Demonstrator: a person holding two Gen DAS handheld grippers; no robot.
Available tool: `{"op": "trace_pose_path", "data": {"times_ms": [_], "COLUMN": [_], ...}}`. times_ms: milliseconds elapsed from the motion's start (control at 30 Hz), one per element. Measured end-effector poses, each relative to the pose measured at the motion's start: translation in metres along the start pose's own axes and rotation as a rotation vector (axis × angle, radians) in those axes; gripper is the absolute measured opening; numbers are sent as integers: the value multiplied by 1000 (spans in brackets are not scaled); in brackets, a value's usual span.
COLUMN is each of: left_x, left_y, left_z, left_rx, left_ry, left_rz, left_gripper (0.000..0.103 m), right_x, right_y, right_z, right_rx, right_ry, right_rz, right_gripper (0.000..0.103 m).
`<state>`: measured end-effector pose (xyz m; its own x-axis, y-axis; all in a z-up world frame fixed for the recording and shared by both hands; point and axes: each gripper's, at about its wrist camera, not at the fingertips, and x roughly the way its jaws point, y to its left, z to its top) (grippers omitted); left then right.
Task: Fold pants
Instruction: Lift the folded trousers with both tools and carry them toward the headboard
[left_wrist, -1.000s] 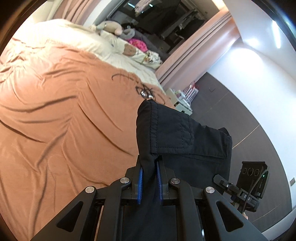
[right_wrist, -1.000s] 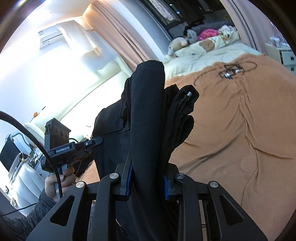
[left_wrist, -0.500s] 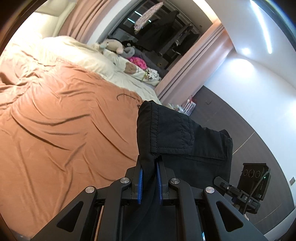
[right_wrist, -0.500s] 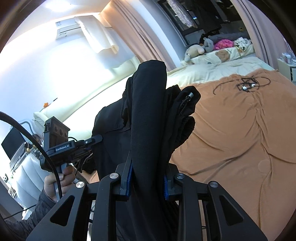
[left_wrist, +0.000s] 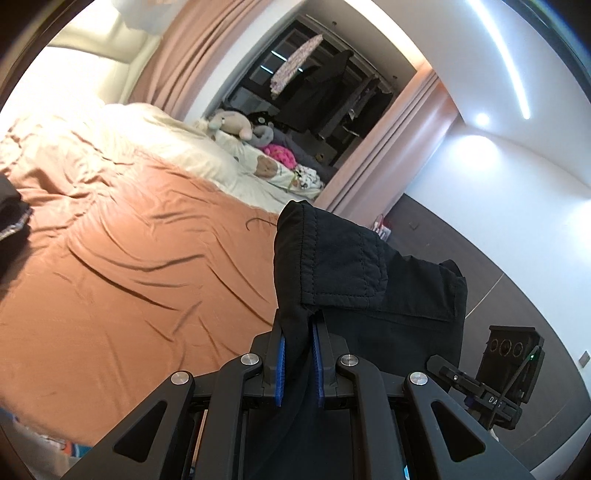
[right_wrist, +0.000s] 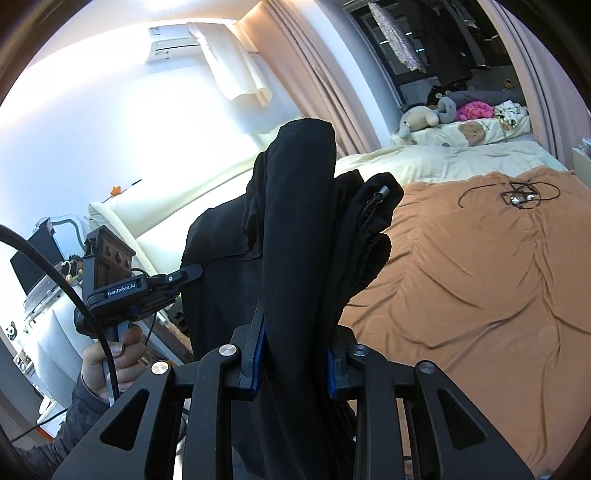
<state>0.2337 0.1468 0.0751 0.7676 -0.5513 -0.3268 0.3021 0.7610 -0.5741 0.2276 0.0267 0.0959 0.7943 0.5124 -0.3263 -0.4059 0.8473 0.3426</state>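
Observation:
Black pants (left_wrist: 343, 266) hang in the air between my two grippers, above an orange-brown bed cover (left_wrist: 129, 266). My left gripper (left_wrist: 298, 360) is shut on a hemmed edge of the cloth, which stands up past its blue pads. In the right wrist view my right gripper (right_wrist: 295, 363) is shut on a thick bunched fold of the pants (right_wrist: 295, 206), with a drawstring tip (right_wrist: 382, 192) showing at the waistband. A hand (right_wrist: 110, 358) holds the left gripper (right_wrist: 184, 275) at the left of that view.
The bed cover (right_wrist: 480, 277) is wrinkled, with a tangled black cable (right_wrist: 517, 194) lying on it. Cream bedding and stuffed toys (left_wrist: 236, 125) sit at the far end. Dark clothing (left_wrist: 11, 218) lies at the left edge. A dark floor (left_wrist: 517, 266) runs beside the bed.
Both grippers have risen and moved over the bed with the pants still held. More of the far wall and ceiling shows; the cable slid behind the cloth in the left view.

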Motion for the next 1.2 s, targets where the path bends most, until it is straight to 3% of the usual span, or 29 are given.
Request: {"op": "trace_pose_path", "data": {"times_ms": [633, 1033, 1200], "left_x": [-172, -267, -288], "left_y": [5, 61, 90], "left_z": [14, 19, 22], "left_rx": [39, -6, -33], "left_ry": [-166, -266, -304], "left_rz": [117, 202, 228], "left_gripper": [12, 12, 12], "right_x": [28, 90, 114], "right_y": [64, 98, 106], "right_z": [1, 3, 4], "right_rx": [-88, -209, -237], "right_ry": [16, 83, 96], "right_rz": [142, 230, 247], "right_gripper": [22, 22, 22]}}
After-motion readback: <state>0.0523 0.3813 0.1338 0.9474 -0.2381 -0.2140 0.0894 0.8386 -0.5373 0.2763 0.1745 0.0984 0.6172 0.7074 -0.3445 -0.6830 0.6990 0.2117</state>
